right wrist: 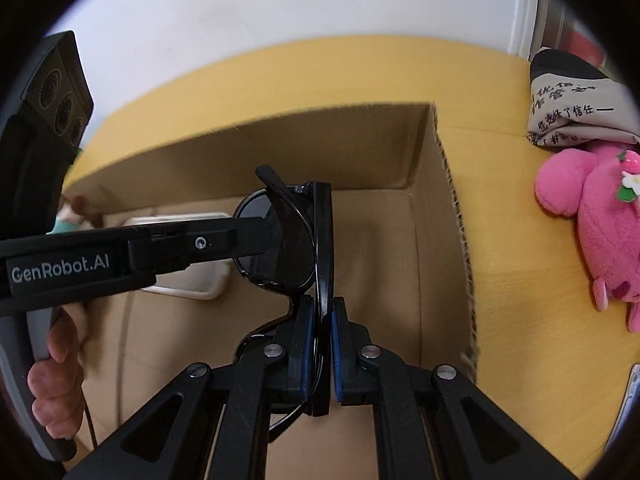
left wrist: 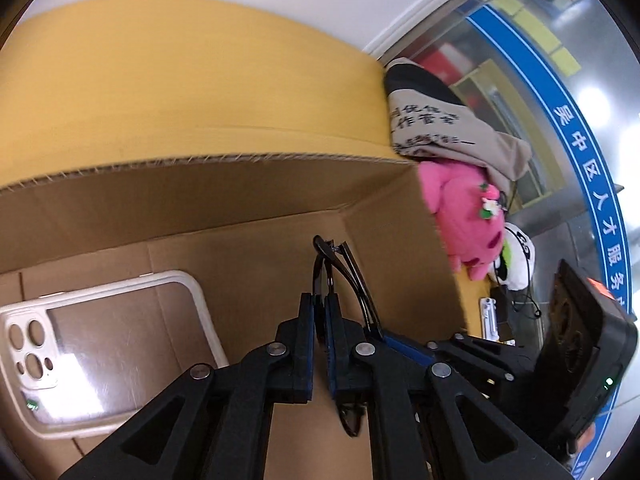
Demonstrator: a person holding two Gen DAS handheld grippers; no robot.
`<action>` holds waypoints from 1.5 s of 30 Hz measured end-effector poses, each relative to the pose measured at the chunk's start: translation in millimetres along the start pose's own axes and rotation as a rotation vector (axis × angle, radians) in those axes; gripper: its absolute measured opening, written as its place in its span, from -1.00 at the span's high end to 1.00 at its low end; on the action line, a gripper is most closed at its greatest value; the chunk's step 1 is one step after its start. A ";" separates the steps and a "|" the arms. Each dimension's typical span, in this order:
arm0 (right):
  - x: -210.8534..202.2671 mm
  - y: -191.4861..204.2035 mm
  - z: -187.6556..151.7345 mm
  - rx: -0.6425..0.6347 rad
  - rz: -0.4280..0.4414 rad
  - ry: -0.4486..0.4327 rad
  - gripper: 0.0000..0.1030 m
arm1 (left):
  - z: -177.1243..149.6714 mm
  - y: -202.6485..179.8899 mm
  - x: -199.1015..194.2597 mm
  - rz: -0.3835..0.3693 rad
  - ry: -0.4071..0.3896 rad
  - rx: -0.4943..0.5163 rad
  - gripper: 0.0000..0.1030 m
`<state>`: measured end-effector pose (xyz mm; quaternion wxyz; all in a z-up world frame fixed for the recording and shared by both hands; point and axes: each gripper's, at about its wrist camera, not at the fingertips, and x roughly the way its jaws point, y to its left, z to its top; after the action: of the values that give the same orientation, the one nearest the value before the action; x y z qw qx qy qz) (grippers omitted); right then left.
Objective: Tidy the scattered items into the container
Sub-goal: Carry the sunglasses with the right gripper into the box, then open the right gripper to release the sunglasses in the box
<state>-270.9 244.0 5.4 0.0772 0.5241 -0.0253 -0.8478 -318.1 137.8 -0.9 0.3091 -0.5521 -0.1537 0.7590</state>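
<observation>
Both grippers hold black sunglasses (right wrist: 280, 240) over the open cardboard box (right wrist: 452, 216). My right gripper (right wrist: 321, 304) is shut on the front frame. My left gripper (left wrist: 320, 300) is shut on the sunglasses (left wrist: 340, 264) at a lens edge, and in the right wrist view it reaches in from the left onto the lens (right wrist: 264, 236). A clear phone case (left wrist: 108, 344) with a white rim lies on the box floor at the left; it also shows in the right wrist view (right wrist: 188, 276), partly hidden behind the left gripper.
The box stands on a yellow table (right wrist: 520, 240). To its right lie a pink plush toy (right wrist: 600, 232), a printed grey cloth bag (right wrist: 572, 108) and a white plush (left wrist: 516, 264). A white wall is behind; a glass partition with a blue band (left wrist: 580, 148) is at right.
</observation>
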 end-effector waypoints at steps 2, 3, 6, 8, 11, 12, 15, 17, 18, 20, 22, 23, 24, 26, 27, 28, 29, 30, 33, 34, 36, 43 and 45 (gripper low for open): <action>5.2 4.4 1.2 -0.016 -0.027 0.010 0.86 | 0.0 5.7 4.8 0.004 0.012 -0.020 0.89; 7.0 6.4 1.1 -0.023 -0.037 0.013 0.86 | -0.7 7.5 6.7 0.011 0.019 -0.023 0.88; 12.9 10.8 -1.0 -0.040 -0.065 0.020 0.86 | -2.1 5.5 10.1 0.044 0.029 -0.013 0.86; 13.1 13.6 -4.2 -0.055 -0.069 0.010 0.82 | -3.8 3.4 5.7 0.071 0.011 -0.017 0.67; -1.1 16.9 -8.8 -0.082 -0.075 -0.031 0.54 | -9.8 -10.4 -21.0 0.075 -0.053 0.018 0.15; -11.9 18.5 -12.3 -0.095 -0.072 -0.056 0.41 | -14.2 -18.7 -36.3 0.081 -0.092 0.047 0.04; -50.6 25.2 -26.9 -0.127 -0.050 -0.144 0.02 | -41.9 -47.5 -92.1 0.118 -0.225 0.139 -0.58; -82.8 30.6 -43.5 -0.128 0.004 -0.210 -0.18 | -73.4 -64.3 -133.3 0.160 -0.320 0.190 -0.77; -97.6 32.8 -52.9 -0.129 0.042 -0.247 -0.22 | -88.1 -69.8 -149.0 0.182 -0.356 0.213 -0.80; -121.7 36.3 -76.4 -0.130 0.104 -0.312 -0.43 | -124.2 -78.1 -180.6 0.252 -0.433 0.255 -0.93; -136.3 42.0 -101.8 -0.130 0.136 -0.336 -0.48 | -163.2 -78.8 -207.2 0.334 -0.493 0.261 -0.99; -140.5 44.3 -112.5 -0.136 0.149 -0.337 -0.48 | -177.5 -80.6 -214.0 0.356 -0.507 0.257 -0.99; -142.8 47.2 -119.6 -0.148 0.158 -0.332 -0.48 | -193.6 -79.6 -222.5 0.368 -0.519 0.249 -0.99; -148.3 56.7 -139.4 -0.191 0.146 -0.325 -0.48 | -226.8 -73.0 -240.2 0.380 -0.541 0.216 -0.99; -152.7 62.0 -148.7 -0.205 0.134 -0.330 -0.48 | -242.6 -68.9 -247.3 0.385 -0.552 0.199 -0.99; -158.8 69.0 -159.8 -0.212 0.127 -0.340 -0.48 | -260.1 -64.3 -253.7 0.396 -0.563 0.181 -0.99; -164.0 71.5 -167.5 -0.214 0.127 -0.352 -0.48 | -271.3 -61.7 -256.5 0.407 -0.569 0.170 -0.99; -167.8 71.8 -172.6 -0.215 0.128 -0.365 -0.48 | -283.5 -58.8 -259.3 0.422 -0.573 0.155 -0.99; -178.8 78.5 -195.2 -0.215 0.118 -0.395 -0.48 | -311.8 -51.1 -264.0 0.446 -0.585 0.115 -0.99; -179.7 80.1 -199.9 -0.217 0.121 -0.397 -0.48 | -321.2 -48.3 -265.7 0.454 -0.595 0.099 -0.99; -180.4 85.0 -211.4 -0.228 0.125 -0.388 -0.48 | -332.7 -45.5 -267.0 0.455 -0.601 0.078 -0.99; -189.9 89.4 -241.2 -0.236 0.123 -0.379 -0.48 | -356.8 -43.0 -263.7 0.430 -0.610 0.035 -0.99; -191.7 87.2 -246.5 -0.233 0.112 -0.382 -0.48 | -361.1 -46.5 -261.1 0.437 -0.619 0.053 -0.99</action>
<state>42.3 197.4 75.1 0.1777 0.3396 0.0296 -0.9231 84.8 -32.6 95.9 0.0929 -0.3080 -0.0988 0.9417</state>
